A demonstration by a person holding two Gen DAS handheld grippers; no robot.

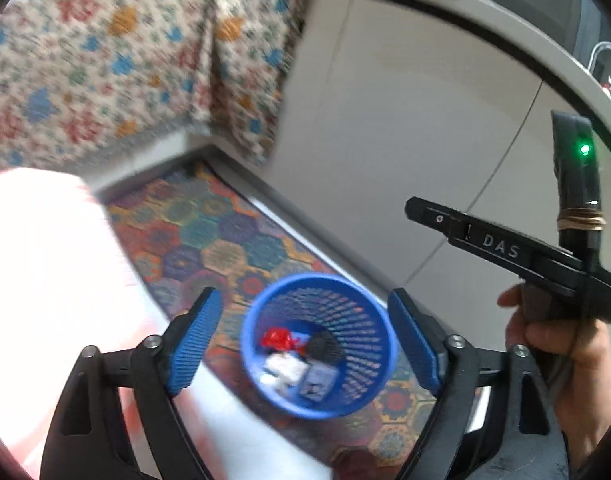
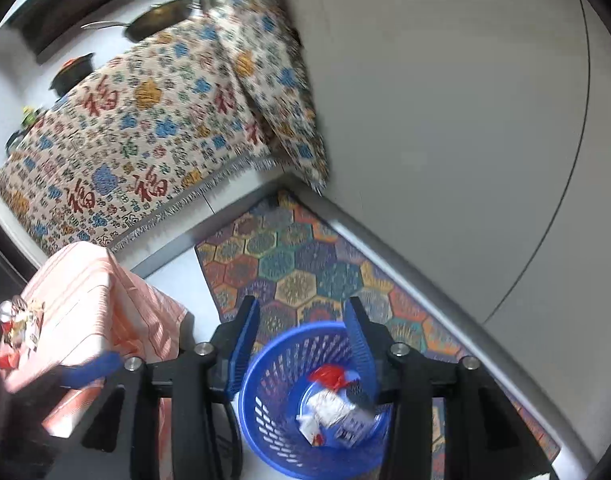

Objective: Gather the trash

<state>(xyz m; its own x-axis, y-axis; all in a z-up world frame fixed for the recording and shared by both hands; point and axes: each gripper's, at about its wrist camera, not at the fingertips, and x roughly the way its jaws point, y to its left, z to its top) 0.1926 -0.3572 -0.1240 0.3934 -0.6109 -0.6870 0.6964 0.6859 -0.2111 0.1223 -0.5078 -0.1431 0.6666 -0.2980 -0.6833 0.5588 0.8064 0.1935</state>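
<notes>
We hover both the left gripper (image 1: 301, 336) and right gripper (image 2: 301, 344), jaws apart and empty, over the blue basket (image 1: 369, 392) on the rug, wrappers (image 1: 285, 368) already inside, so collecting looks largely done.

A hexagon-patterned rug (image 2: 289, 276) lies along plain grey cabinet fronts (image 2: 445, 120); a patterned cloth (image 2: 137, 136) drapes the far-left worktop.

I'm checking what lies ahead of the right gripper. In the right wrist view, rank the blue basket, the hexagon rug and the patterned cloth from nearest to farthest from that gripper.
1. The blue basket, right below the right gripper, trash inside.
2. The hexagon rug, on the floor just beyond the basket.
3. The patterned cloth, draped higher up, to the left and farthest away.
</notes>
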